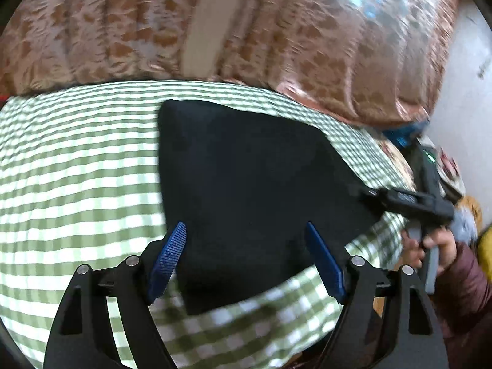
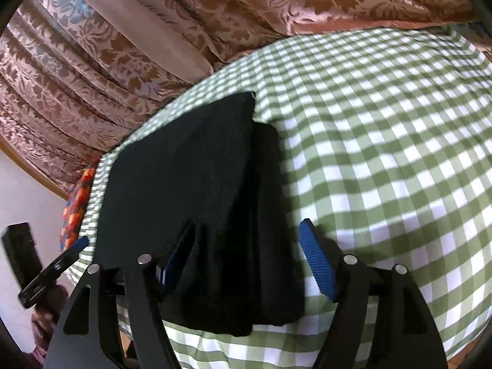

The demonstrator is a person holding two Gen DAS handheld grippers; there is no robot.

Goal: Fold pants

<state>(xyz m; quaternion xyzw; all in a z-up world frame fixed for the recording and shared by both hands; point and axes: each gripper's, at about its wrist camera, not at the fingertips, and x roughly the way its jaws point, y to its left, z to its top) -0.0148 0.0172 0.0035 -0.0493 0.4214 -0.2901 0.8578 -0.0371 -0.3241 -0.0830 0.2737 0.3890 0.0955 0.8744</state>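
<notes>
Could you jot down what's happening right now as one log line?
pants: folded, on checked cloth | left gripper: open, empty | right gripper: open astride pants edge

My left gripper (image 1: 246,261) stands wide open above the near edge of the folded black pants (image 1: 246,178), and its blue pads do not press the cloth. The pants lie on the green checked tablecloth (image 1: 77,169). At the right, a hand (image 1: 430,246) holds my right gripper (image 1: 372,193) at the pants' corner.
</notes>
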